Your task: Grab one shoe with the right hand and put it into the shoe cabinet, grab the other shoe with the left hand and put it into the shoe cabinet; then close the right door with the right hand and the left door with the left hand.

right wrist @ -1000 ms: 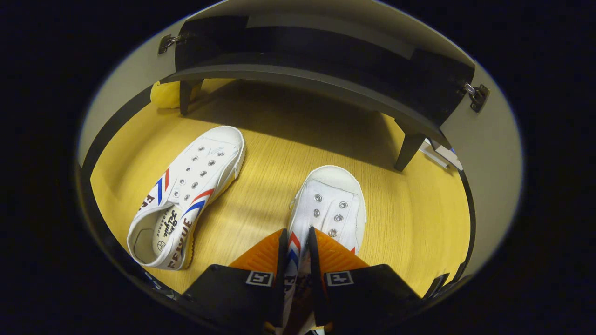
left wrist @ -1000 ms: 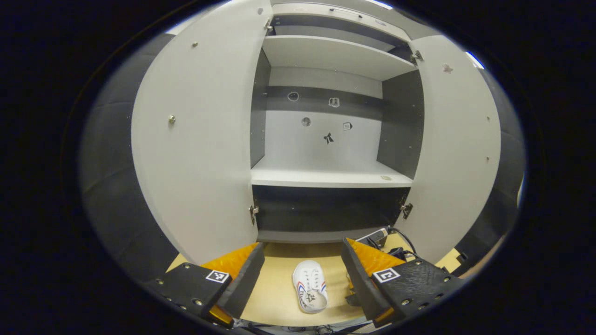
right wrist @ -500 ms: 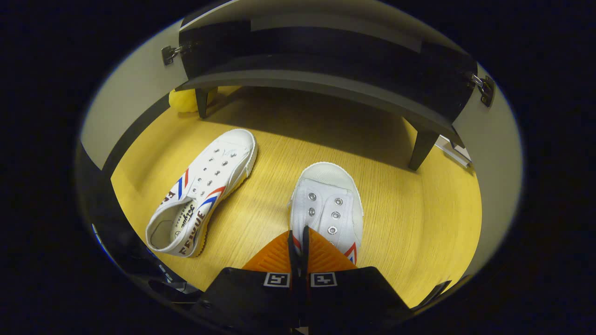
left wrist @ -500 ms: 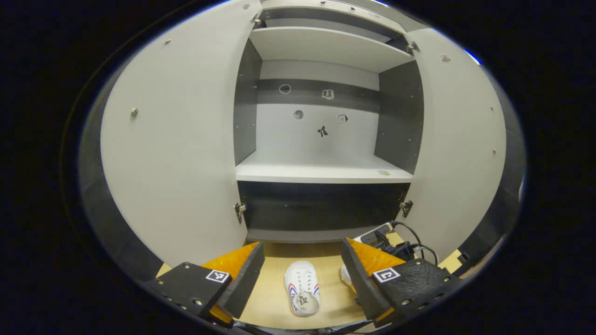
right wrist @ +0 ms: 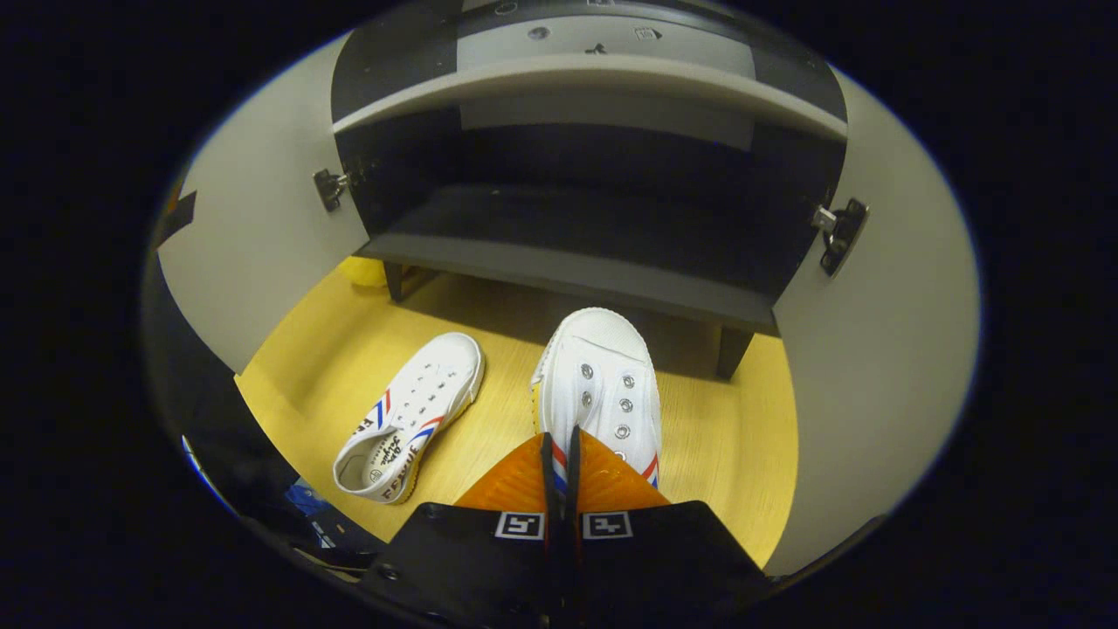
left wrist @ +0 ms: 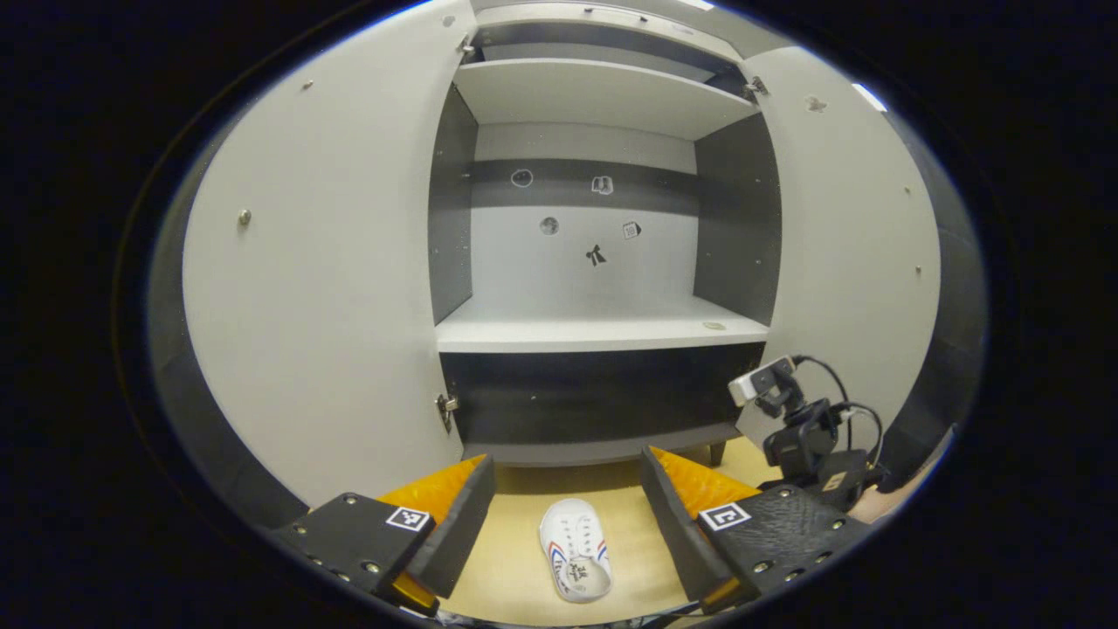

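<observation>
In the right gripper view my right gripper is shut on the side wall of a white shoe with red and blue stripes, held off the floor with its toe toward the shoe cabinet. The other white shoe lies on the wooden floor to the left. In the left gripper view my left gripper hangs open above that shoe. Both cabinet doors, left and right, stand wide open. The right gripper's body with its cables rises at the lower right.
The cabinet has a light middle shelf, an upper shelf and a dark bottom compartment on short legs. A yellow object lies by the cabinet's left leg. Small stickers dot the back panel.
My right gripper has closed on the shoe and lifted it from the floor toward the cabinet. The left gripper stayed open and shifted only slightly; the right gripper's body rose into its view.
</observation>
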`<state>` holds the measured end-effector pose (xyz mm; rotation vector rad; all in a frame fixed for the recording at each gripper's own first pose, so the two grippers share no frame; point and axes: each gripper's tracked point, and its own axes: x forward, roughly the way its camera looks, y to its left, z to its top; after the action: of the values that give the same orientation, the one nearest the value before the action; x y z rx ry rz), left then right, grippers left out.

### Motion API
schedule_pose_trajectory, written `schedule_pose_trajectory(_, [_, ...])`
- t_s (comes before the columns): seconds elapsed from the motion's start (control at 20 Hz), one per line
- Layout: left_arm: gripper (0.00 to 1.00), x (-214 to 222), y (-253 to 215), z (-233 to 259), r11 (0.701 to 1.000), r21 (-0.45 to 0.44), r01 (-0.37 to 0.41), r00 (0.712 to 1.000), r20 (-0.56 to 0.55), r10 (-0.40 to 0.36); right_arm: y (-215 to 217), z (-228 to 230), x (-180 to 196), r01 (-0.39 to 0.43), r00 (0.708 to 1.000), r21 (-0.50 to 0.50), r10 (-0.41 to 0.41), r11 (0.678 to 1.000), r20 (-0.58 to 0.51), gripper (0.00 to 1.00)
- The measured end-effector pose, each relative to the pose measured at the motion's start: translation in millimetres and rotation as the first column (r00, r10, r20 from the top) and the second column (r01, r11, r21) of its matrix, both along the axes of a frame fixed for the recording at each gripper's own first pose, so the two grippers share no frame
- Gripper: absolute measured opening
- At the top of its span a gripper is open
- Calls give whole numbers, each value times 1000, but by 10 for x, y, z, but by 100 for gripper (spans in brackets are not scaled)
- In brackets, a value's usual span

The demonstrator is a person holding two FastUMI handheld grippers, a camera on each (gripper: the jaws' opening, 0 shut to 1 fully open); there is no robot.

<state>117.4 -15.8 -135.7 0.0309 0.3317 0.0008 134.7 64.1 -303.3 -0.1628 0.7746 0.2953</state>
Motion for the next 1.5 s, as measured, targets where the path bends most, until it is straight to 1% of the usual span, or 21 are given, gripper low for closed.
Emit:
schedule_pose_trajectory(0.1, [95, -20, 66, 12, 1000, 4, 20, 1000, 2, -20, 19, 227, -45, -29, 998, 0, 29, 1000, 60, 2])
schedule_pose_trajectory(0.15, [100, -28, 61, 14, 1000, 2, 28, 1000, -3, -28, 36, 338, -94, -39, 996, 6, 39, 999, 79, 2])
schedule_pose_trajectory(0.2, [95, -31, 65, 25, 999, -4, 36, 999, -5, -36, 54, 465, -151, -47, 995, 19, 45, 999, 93, 2])
schedule_pose_trajectory(0.35, [95, -34, 54, 78, 998, -21, 63, 998, 5, -63, 95, 854, -235, -63, 985, 42, 55, 997, 163, 2])
schedule_pose_trajectory(0.5, [95, -22, 27, 120, 997, -13, 81, 997, 18, -80, 169, 1328, -173, -65, 970, 75, 46, 995, 238, 2])
schedule_pose_trajectory(0.7, [95, -79, 4, 173, 996, -20, 87, 996, 34, -86, 249, 1954, 74, -40, 948, 161, -14, 986, 318, 1])
schedule_pose_trajectory(0.8, [95, -113, 39, 197, 997, -21, 80, 996, 38, -79, 298, 2246, 242, -39, 927, 186, -34, 982, 374, 2])
schedule_pose_trajectory(0.95, [95, -133, 95, 213, 997, -30, 65, 997, 42, -64, 358, 2620, 476, -40, 884, 195, -56, 980, 464, 2])
schedule_pose_trajectory(1.0, [100, -143, 120, 234, 998, -24, 60, 997, 46, -59, 383, 2709, 565, -39, 870, 201, -66, 979, 489, 1])
schedule_pose_trajectory(1.05, [95, -150, 151, 247, 998, -16, 53, 997, 50, -52, 393, 2800, 652, -37, 857, 217, -81, 976, 509, 1])
schedule_pose_trajectory(1.2, [95, -207, 246, 235, 1000, -10, 25, 999, 49, -25, 420, 3112, 965, -36, 816, 266, -126, 963, 564, 1])
schedule_pose_trajectory(1.35, [95, -266, 320, 282, 1000, -10, -8, 998, 58, 9, 423, 3308, 1309, -23, 781, 271, -152, 962, 606, 0])
schedule_pose_trajectory(1.4, [95, -271, 350, 294, 1000, -7, -21, 998, 60, 21, 428, 3357, 1404, -20, 770, 282, -165, 959, 617, 1])
schedule_pose_trajectory(1.5, [95, -313, 404, 285, 999, -8, -44, 997, 60, 44, 421, 3424, 1648, -7, 754, 296, -190, 955, 629, 1])
